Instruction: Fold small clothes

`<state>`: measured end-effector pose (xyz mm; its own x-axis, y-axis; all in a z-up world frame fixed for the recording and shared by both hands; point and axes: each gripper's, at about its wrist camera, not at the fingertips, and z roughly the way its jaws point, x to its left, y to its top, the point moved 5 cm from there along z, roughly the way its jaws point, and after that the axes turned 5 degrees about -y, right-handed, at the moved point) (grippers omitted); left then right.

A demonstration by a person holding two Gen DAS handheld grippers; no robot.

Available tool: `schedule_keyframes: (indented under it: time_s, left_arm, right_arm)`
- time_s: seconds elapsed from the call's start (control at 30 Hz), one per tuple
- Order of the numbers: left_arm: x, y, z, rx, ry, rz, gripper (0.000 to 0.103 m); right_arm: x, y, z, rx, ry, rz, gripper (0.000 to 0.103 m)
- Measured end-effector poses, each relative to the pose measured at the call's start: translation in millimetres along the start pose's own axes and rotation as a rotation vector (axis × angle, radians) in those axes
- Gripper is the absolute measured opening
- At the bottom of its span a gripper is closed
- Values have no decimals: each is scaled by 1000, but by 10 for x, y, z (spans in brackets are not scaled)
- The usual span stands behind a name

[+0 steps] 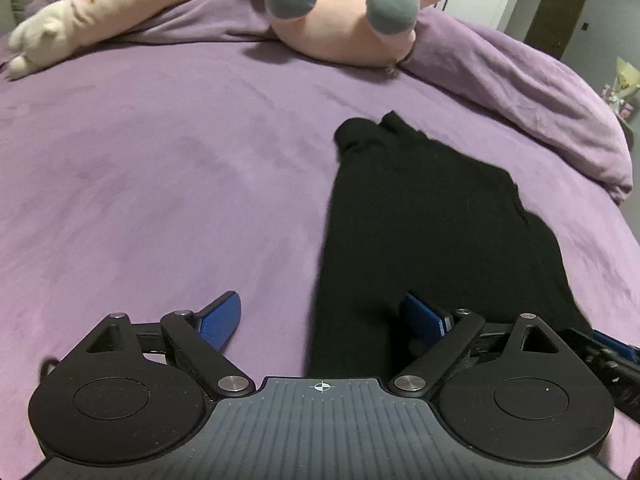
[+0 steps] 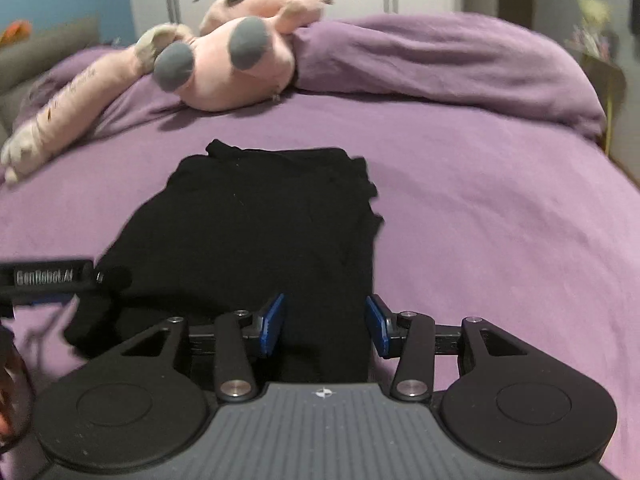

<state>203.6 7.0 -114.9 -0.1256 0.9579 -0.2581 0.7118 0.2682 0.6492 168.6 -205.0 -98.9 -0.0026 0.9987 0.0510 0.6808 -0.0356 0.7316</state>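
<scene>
left tool (image 1: 324, 320): released | right tool (image 2: 326, 326): released (over black garment (image 2: 256, 216)) | purple bed (image 2: 480, 220)

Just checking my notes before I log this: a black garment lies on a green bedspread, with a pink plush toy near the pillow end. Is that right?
Not quite. The bedspread is purple, not green, as the right wrist view shows plainly. The rest stands: the black garment lies on it, and the pink plush toy lies near the pillow end.
</scene>
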Motion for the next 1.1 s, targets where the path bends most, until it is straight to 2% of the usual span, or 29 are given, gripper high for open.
schedule_keyframes:
  time_s: [0.1,0.23,0.33,0.47,0.5,0.57,0.6,0.63,0.73,0.77,0.87,1.1]
  left_arm:
    - [49,-153,-128,54,17,-26,93]
    - [91,-309,-270,55,29,7,93]
    - [122,-323,-273,64,48,3,93]
    - [128,-302,-288,64,42,-13,93]
    - [128,-298,-288,62,41,-11,93]
    - [133,-289,-278,66,48,-9,93]
    - [137,-278,-269,68,50,-9,93]
    - [138,-269,-261,68,53,-11,93]
    - [128,-250,-231,67,49,-12,93]
    - [123,-247,-218,68,51,-8,93]
    - [116,-242,-160,77,60,12,93]
    - [82,-259,-132,123,86,69,94]
  right_arm:
    - [-59,-180,-92,70,9,42,44]
    - [-174,-323,-168,119,44,124,45]
    - [-269,-302,-182,124,82,228,47]
    - [-403,-269,-48,140,184,421,46]
    - [-439,-259,-26,132,216,475,42]
    - [-445,-224,-19,103,214,486,20]
    - [-432,-205,-34,85,198,462,13]
    - [-423,-192,-56,69,210,461,13]
    - [-515,-213,-64,69,356,630,12]
    - [-553,-237,-26,85,351,652,12]
    - [-563,-327,123,160,181,506,12]
    - [-169,-231,115,132,8,111,13]
